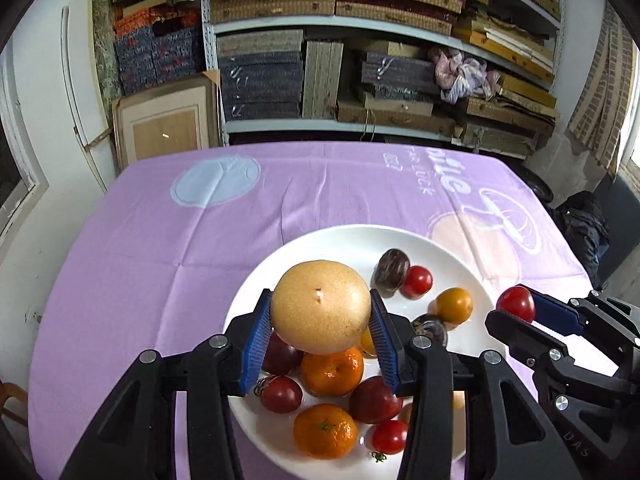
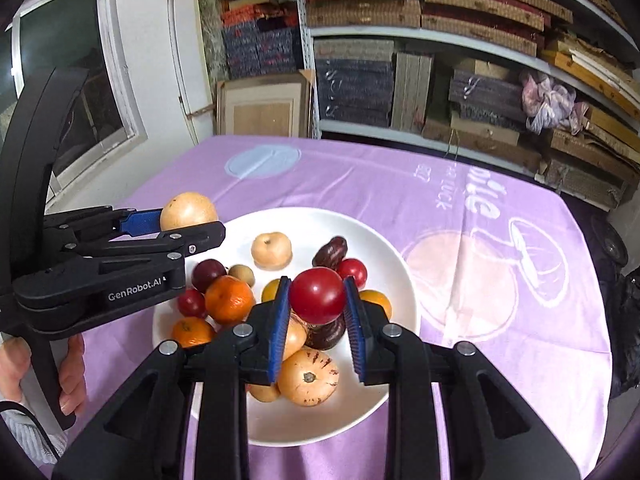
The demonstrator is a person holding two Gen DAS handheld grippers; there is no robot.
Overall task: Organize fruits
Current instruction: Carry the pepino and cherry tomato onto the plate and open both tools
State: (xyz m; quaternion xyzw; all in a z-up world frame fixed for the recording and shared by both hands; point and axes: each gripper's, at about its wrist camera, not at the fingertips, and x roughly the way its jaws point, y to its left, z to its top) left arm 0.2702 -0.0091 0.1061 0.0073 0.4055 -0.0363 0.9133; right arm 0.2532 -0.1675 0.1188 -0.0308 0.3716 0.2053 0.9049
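Fruit is gripped on both sides at this moment. Nearest in the left wrist view, the left gripper (image 1: 320,322) pinches a pale yellow citrus (image 1: 320,306) between its blue pads, holding it clear above the plate (image 1: 256,296). In the right wrist view, the right gripper (image 2: 317,316) is clamped on a red tomato (image 2: 317,295), also held above the plate (image 2: 400,280).

Below them the white plate carries a mixed heap: tangerines (image 1: 325,431), more red tomatoes (image 1: 416,281), a yellow tomato (image 1: 453,305), dark plums (image 1: 391,269), and, seen from the right wrist, a striped pale fruit (image 2: 308,378) and a small pale round one (image 2: 272,251).

Farther out, the purple cloth (image 1: 160,240) lies bare of fruit, and no second dish shows in either view. Shelves (image 1: 380,24) of boxes stand behind.

Judging by this, the sorting is at an early stage: only two pieces are off the pile, neither is set down yet, and most of the fruit remains mixed on the plate.
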